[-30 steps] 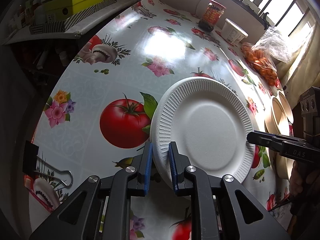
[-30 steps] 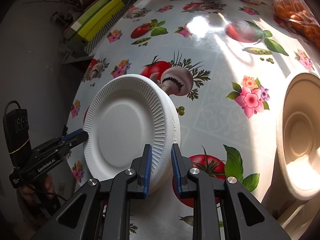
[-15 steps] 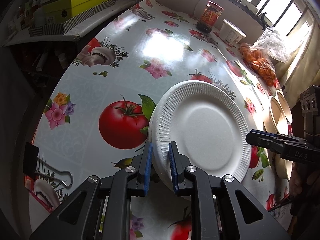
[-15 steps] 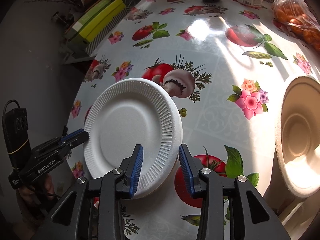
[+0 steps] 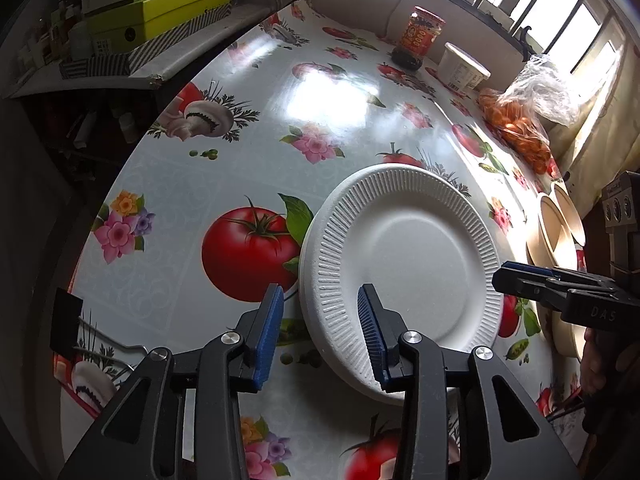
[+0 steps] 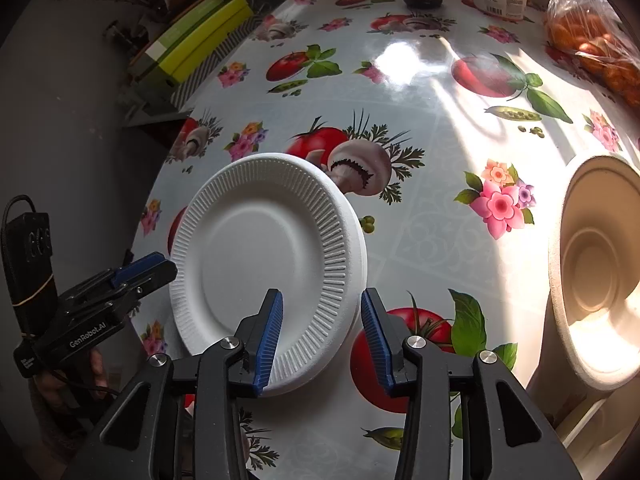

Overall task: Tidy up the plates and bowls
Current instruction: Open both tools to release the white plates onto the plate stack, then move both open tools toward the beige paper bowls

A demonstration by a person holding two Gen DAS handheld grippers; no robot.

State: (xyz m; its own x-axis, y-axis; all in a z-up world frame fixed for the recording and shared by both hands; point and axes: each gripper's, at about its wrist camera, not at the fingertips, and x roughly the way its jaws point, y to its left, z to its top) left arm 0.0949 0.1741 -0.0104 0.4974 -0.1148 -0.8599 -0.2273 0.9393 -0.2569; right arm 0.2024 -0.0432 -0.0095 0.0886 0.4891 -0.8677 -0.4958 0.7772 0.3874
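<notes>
Lying flat, plate (image 5: 404, 256) straddled by both tongs.

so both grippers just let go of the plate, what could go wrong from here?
1. Both sets of jaws have just been opening, but the left gripper and right gripper each straddle the white plate's rim; lifting off at an angle could drag it.
2. The tan bowls sit at the table's edge, easy to knock.

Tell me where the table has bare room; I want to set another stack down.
Free: the wide glossy stretch between the white plate and the jar, and left of the plate. Crowded: the window edge with tub, orange bag and beige bowls.
</notes>
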